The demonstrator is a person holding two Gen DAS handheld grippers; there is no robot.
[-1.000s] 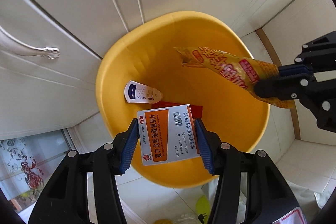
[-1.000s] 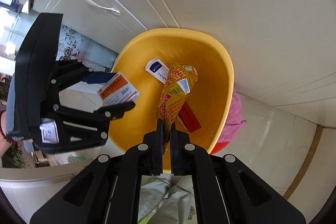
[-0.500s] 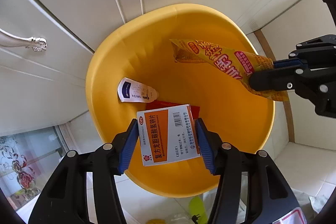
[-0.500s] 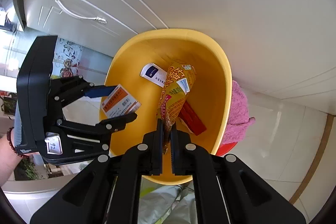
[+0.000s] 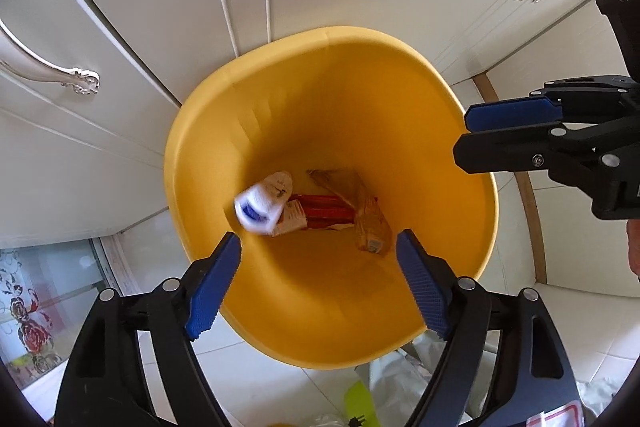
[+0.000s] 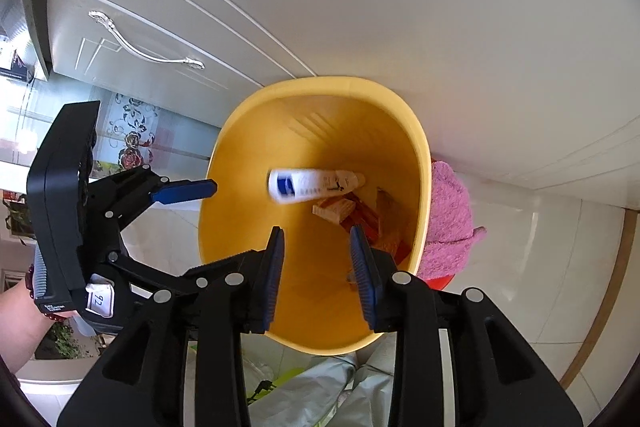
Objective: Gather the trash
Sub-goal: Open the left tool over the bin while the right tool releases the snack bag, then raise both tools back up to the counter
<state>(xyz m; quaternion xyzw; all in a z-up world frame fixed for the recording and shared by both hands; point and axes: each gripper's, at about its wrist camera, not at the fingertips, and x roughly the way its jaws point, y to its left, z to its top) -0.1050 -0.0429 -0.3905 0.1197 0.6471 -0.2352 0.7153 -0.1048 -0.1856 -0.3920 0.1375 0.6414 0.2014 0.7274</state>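
Observation:
A yellow bin (image 5: 332, 34) (image 6: 332, 83) stands on the floor against white cabinet doors. At its bottom lie a yellow snack wrapper (image 5: 370, 225) (image 6: 387, 223), an orange-and-white medicine box (image 5: 295, 221) (image 6: 334, 209), a red packet (image 5: 326, 209) (image 6: 365, 219) and a blurred white-and-blue tube (image 5: 259, 207) (image 6: 312, 183). My left gripper (image 5: 318, 267) (image 6: 200, 227) hangs over the bin's near-left rim, its jaws opening with nothing between them. My right gripper (image 6: 316, 247) (image 5: 464, 135) hovers over the right rim, its jaws also opening and empty.
White cabinet doors with a silver handle (image 5: 76, 81) (image 6: 148, 55) rise behind the bin. A pink towel (image 6: 448, 223) lies over something red beside the bin. A pale plastic bag (image 6: 320, 387) sits on the tiled floor under my grippers. A person's wrist (image 6: 20, 323) carries the left gripper.
Both grippers have opened. The medicine box left the left jaws and the snack wrapper left the right jaws; both now lie at the bin's bottom. The white tube has shifted.

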